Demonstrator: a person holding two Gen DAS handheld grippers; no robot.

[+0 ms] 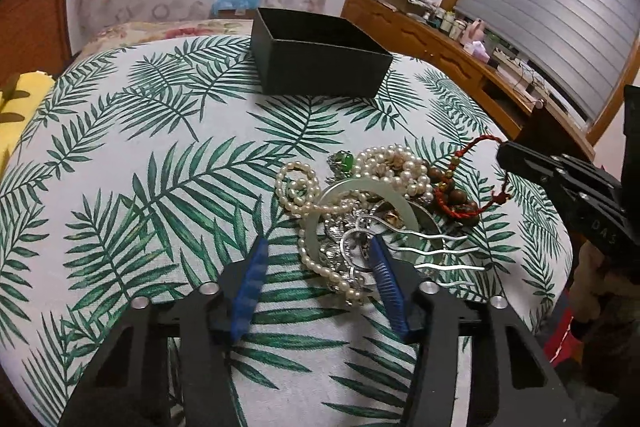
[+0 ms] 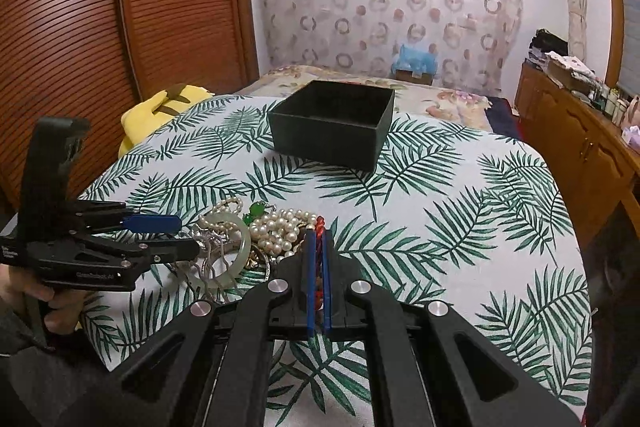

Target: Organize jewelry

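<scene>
Barely begun: the box (image 1: 320,61) looks empty, the jewelry pile (image 1: 372,203) lies on the tabletop (image 1: 140,147), the right hand-held gripper (image 2: 317,239) pinches a red cord (image 1: 486,141), the left hand-held gripper (image 1: 316,255) gapes half-wide over the pearls (image 1: 394,167).

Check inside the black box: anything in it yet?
The black box stands open; only its dark inner walls show, with no jewelry visible. Its floor is hidden behind the near wall in both views, so that part cannot be confirmed.

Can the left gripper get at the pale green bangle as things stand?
Probably yes, though not cleanly. The left gripper is open right at the bangle, but pearl strands and a silver hair comb lie across the ring, so closing would likely catch them too.
</scene>
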